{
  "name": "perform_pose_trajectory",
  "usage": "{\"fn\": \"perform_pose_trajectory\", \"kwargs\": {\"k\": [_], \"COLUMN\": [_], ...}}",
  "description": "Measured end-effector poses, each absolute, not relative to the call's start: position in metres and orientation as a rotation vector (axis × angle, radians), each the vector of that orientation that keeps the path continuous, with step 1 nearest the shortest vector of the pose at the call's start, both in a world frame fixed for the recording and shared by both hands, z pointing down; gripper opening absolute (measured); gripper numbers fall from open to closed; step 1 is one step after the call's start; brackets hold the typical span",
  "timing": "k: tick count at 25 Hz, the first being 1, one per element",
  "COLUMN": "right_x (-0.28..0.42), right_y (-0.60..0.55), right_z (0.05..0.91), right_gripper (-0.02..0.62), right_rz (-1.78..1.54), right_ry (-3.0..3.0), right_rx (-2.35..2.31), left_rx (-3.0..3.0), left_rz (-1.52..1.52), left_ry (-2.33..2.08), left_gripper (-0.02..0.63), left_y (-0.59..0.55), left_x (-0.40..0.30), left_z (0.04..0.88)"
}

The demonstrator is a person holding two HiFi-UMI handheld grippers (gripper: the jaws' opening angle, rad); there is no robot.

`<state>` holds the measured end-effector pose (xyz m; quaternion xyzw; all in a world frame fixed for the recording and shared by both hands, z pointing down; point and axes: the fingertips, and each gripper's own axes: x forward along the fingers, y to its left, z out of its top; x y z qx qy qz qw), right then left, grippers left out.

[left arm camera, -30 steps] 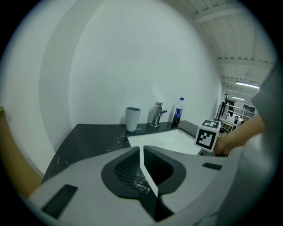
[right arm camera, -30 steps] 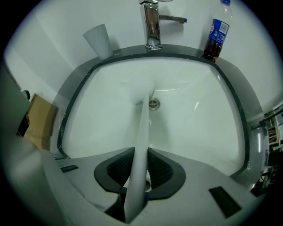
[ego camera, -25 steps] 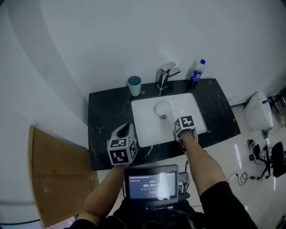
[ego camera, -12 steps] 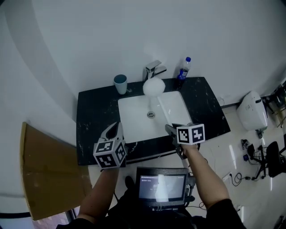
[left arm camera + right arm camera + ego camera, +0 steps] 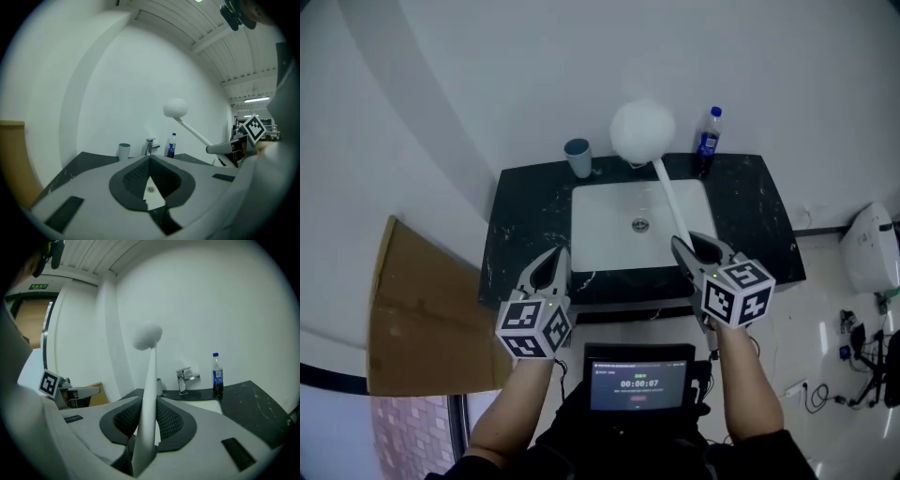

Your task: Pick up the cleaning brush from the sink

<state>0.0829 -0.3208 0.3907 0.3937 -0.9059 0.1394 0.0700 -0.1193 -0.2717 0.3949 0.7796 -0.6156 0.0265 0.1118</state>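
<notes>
**Brush clear of the sink, clamped in the right gripper**

The right gripper (image 5: 682, 246), at 5 o'clock of the white sink (image 5: 600, 230), has its jaws pressed on the handle of the cleaning brush (image 5: 664, 187). The handle slants up over the basin, and its round white head sits at 12 o'clock, covering the tap in the head view. The left gripper (image 5: 560, 255), at 7 o'clock, holds nothing, its jaw tips together. On the black counter (image 5: 525, 234) a teal cup (image 5: 577, 157) stands at 11 o'clock and a blue-labelled bottle (image 5: 707, 141) at 1 o'clock. The tap (image 5: 150, 146) stands between them, and nothing lies in the basin below the handle. A brown board (image 5: 417, 314) leans at 9 o'clock. The chest screen (image 5: 639, 384) reads 00:00:07; the bottle's label and a green sign (image 5: 38, 286) are too small to read.
</notes>
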Motion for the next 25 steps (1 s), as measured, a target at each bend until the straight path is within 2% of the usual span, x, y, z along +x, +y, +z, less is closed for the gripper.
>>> {"fn": "perform_pose_trajectory", "kwargs": {"k": [12,25], "right_x": [0.073,0.072], "right_y": [-0.284,-0.273], "right_z": [0.363,0.351], "right_gripper": [0.066,0.066], "right_rz": [0.244,0.113], "right_ry": [-2.799,-2.800], "right_rx": [1.350,1.527], "left_rx": [2.290,2.347], "left_rz": [0.082,0.054], "left_ry": [-1.884,-1.853], "left_gripper": [0.000,0.000], "left_y": [-0.243,-0.245], "left_x": [-0.158,-0.156], "left_z": [0.378,0.373]}}
